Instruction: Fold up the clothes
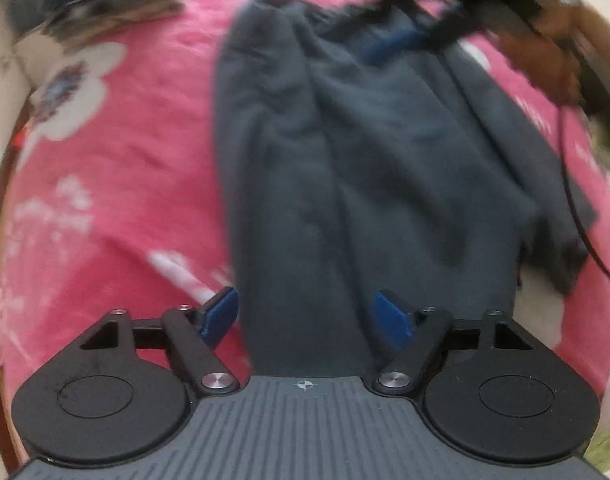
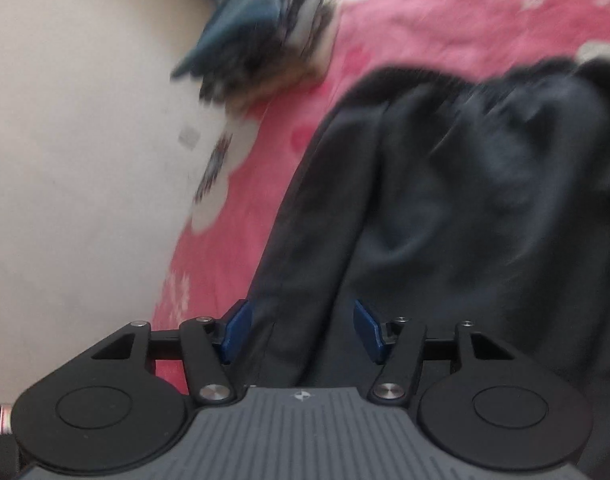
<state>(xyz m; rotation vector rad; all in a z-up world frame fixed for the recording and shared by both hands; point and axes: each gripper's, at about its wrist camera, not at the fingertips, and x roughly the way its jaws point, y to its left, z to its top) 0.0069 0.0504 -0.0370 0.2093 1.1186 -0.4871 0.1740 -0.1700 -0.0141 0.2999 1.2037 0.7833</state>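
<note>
Dark grey trousers (image 1: 365, 168) lie lengthwise on a pink bed cover (image 1: 117, 184), long axis running straight ahead; left gripper (image 1: 305, 316) and right gripper (image 2: 303, 330) hover over the near end, jaws wide, empty; neither clearly nearer.

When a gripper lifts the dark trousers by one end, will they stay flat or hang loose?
Probably hang loose: the trousers show soft wrinkles and folds. They look thick, so perhaps rather heavy. The fuzzy pink blanket may drag on them.
</note>
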